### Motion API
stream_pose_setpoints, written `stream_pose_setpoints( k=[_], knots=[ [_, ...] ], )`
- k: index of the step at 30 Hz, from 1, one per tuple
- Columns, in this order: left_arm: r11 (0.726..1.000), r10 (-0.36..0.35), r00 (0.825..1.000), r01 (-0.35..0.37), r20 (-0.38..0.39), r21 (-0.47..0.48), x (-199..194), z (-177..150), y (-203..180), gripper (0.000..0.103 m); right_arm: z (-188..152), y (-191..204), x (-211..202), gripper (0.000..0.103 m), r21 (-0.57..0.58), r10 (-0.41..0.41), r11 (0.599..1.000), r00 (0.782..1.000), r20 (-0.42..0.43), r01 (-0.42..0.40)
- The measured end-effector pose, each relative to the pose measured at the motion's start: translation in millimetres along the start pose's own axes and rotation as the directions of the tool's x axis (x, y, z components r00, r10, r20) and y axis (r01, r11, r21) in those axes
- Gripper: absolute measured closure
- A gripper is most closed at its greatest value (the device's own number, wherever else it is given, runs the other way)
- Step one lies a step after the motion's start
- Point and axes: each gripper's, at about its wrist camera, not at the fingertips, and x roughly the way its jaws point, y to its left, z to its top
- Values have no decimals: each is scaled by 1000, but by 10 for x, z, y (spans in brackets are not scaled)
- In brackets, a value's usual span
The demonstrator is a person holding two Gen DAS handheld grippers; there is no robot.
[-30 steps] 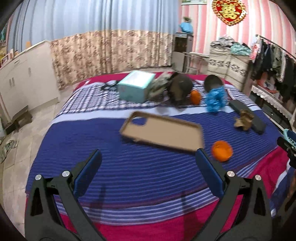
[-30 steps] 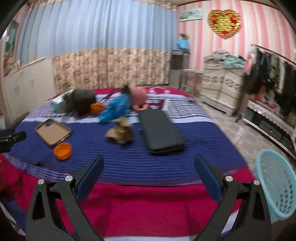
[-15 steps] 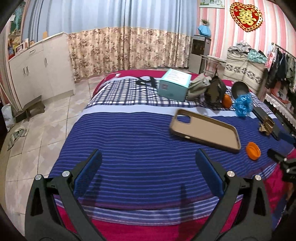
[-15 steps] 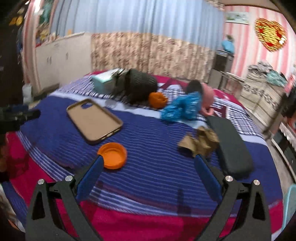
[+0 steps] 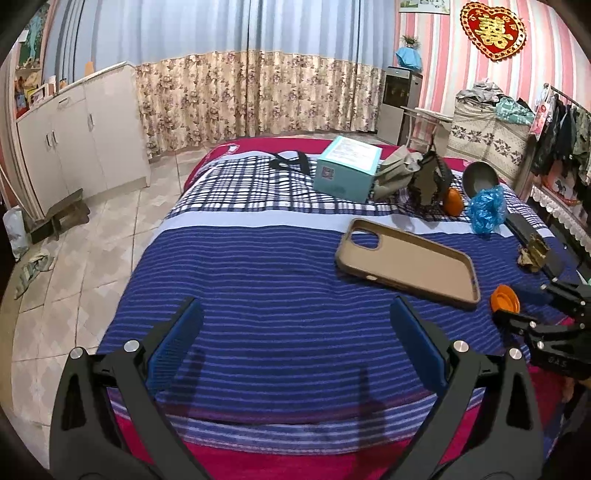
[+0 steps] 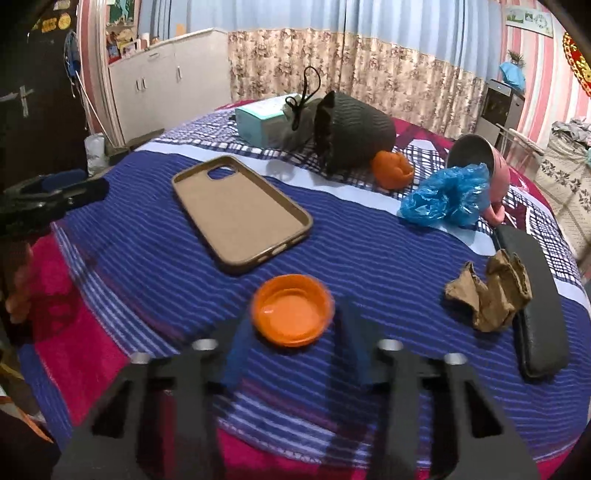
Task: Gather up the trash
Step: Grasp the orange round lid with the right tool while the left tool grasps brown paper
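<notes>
On the wall (image 5: 546, 55), a red double-happiness heart (image 5: 493, 29).

Blue curtains (image 5: 229, 26), pink striped wall (image 5: 439, 40), white cabinets (image 5: 77, 129), tiled floor (image 5: 85, 266).

Ahead of the left claw (image 5: 295, 343), its jaws spread wide, the striped bed (image 5: 258, 280) lies bare right up to the plaid end; only the phone case (image 5: 406, 264) blocks its far right. The right claw (image 6: 291, 339), jaws narrowed, has the orange cap (image 6: 291, 314) between its tips. The phone case (image 6: 240, 210) lies just beyond-left; crumpled brown paper (image 6: 491, 295) and a black case (image 6: 535, 295) crowd its right.
</notes>
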Motion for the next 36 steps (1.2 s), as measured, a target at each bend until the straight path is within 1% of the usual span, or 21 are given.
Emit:
stream_pose_setpoints(
  k=[3, 6, 10, 11, 13, 14, 17, 20, 23, 24, 25, 28, 36],
  knots=[
    [1000, -9, 1000, 9, -4, 13, -4, 30, -117, 5, -21, -62, -83, 63, 35, 7, 999, 999, 31, -8],
    [999, -32, 999, 32, -3, 33, -9, 53, -307, 6, -76, -179, -249, 63, 83, -8, 997, 998, 70, 2],
    [994, -76, 997, 75, 2, 76, -11, 85, -646, 6, -260, -358, -486, 63, 94, -132, 988, 988, 83, 124],
    [992, -92, 996, 92, -3, 82, -3, 89, -732, 6, -319, -424, -552, 63, 101, -167, 982, 982, 83, 159],
    [986, -137, 990, 138, -18, 89, 17, 98, -958, 6, -412, -559, -681, 63, 127, -212, 971, 973, 86, 200],
    [984, -152, 988, 153, -21, 91, 25, 97, -1037, 6, -472, -645, -770, 63, 144, -245, 962, 965, 89, 231],
    [968, -223, 974, 226, -37, 106, 54, 117, -1409, 5, -614, -858, -984, 63, 183, -320, 937, 942, 100, 299],
    [957, -255, 965, 260, -56, 132, 112, 131, -1702, 6, -757, -1051, -1188, 63, 240, -366, 912, 924, 109, 333],
    [951, -254, 966, 260, -57, 167, 187, 156, -2038, 6, -892, -1215, -1379, 63, 297, -404, 886, 907, 120, 356],
    [945, -270, 961, 276, -61, 176, 207, 168, -2129, 6, -942, -1279, -1446, 63, 323, -415, 876, 902, 122, 359],
    [938, -283, 956, 292, -70, 186, 227, 177, -2208, 6, -997, -1352, -1504, 63, 348, -424, 865, 897, 123, 361],
    [929, -281, 953, 300, -114, 219, 337, 217, -2495, 6, -1123, -1523, -1615, 63, 399, -443, 841, 889, 118, 366],
    [925, -236, 963, 265, -134, 273, 601, 305, -2990, 6, -1449, -1875, -1871, 63, 486, -507, 774, 857, 90, 407]
  ],
)
